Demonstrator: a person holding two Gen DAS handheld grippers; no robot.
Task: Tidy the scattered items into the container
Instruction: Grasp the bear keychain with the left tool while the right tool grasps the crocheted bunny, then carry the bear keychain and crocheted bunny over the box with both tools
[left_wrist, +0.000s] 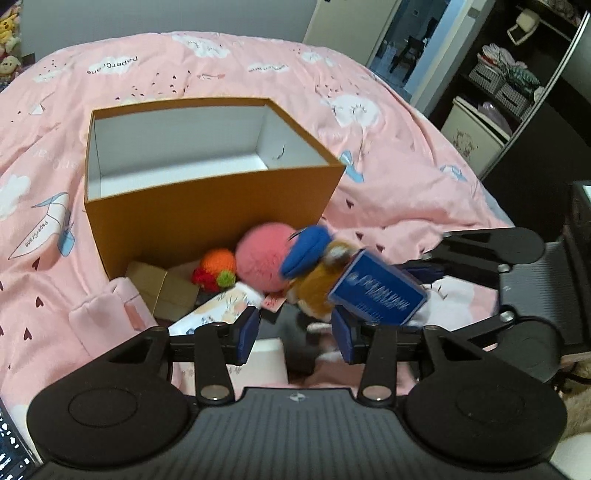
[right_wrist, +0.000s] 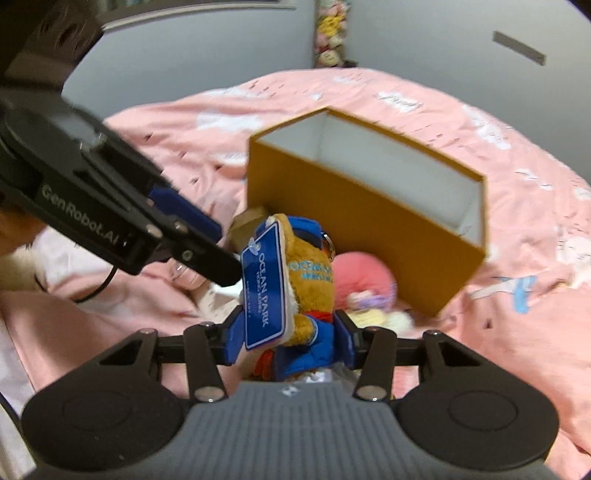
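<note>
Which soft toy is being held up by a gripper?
The brown plush toy with the blue cap and blue tag. The right gripper clamps it, while the pink pom-pom and orange knitted toy lie beside the box.

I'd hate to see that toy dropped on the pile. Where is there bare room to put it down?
Inside the orange box, whose white floor looks bare. The pink bedspread right of and behind the box is also free. It is crowded against the box's near wall: pink pompom, knitted fruit, small carton.

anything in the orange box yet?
No. In the left wrist view the orange box shows only bare white walls and floor, and the plush toy is in the right gripper outside it.
</note>
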